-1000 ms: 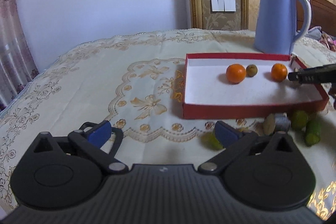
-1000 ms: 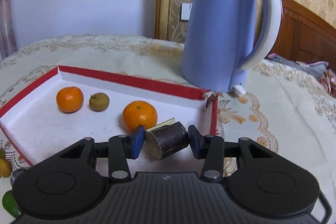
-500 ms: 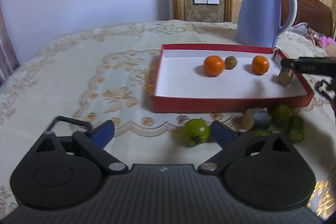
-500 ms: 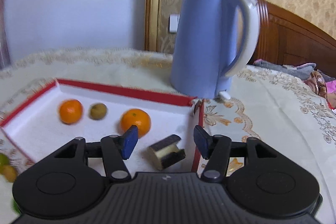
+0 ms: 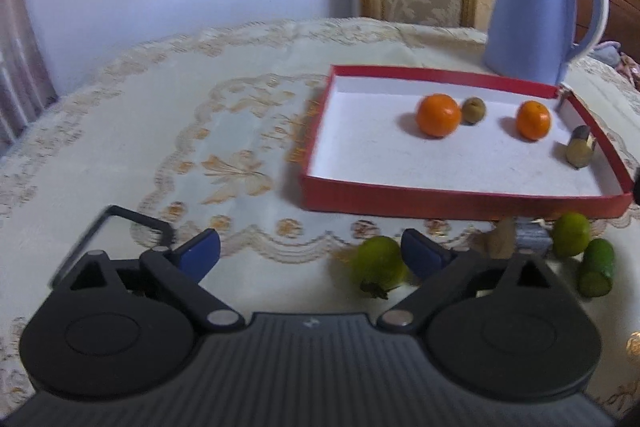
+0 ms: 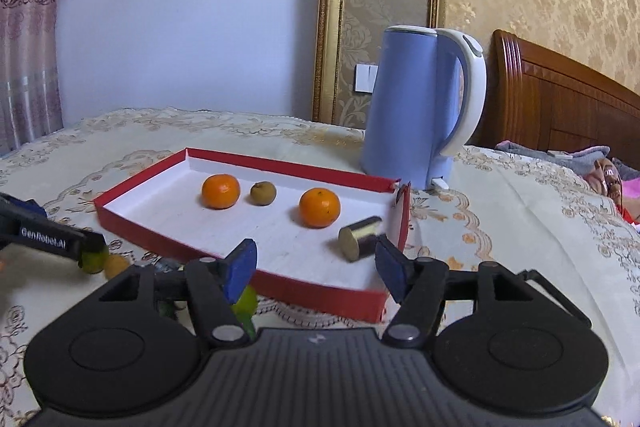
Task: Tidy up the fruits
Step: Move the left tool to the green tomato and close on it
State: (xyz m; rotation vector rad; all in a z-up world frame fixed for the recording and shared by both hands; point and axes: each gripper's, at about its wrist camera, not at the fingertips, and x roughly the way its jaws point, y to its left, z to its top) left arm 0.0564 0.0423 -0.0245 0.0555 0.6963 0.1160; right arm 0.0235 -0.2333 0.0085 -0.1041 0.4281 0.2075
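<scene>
A red tray (image 5: 440,195) with a white floor (image 6: 248,219) holds two oranges (image 5: 438,115) (image 5: 533,119), a small brown fruit (image 5: 473,110) and a dark cut cylinder piece (image 5: 580,151) (image 6: 360,238). My left gripper (image 5: 310,254) is open and low over the cloth; a green fruit (image 5: 378,263) lies just inside its right finger. More green fruits (image 5: 572,233) (image 5: 597,267) and a tan-and-grey piece (image 5: 516,241) lie in front of the tray. My right gripper (image 6: 316,265) is open and empty, above the tray's near right part.
A tall blue kettle (image 5: 540,11) (image 6: 420,107) stands just behind the tray's far right corner. The table has an embroidered cream cloth (image 5: 200,147). A wooden headboard (image 6: 560,99) and bedding lie to the right.
My right gripper opened, left the dark cylinder piece in the tray and drew back and up. My left gripper moved toward the green fruit, which now sits by its right finger.
</scene>
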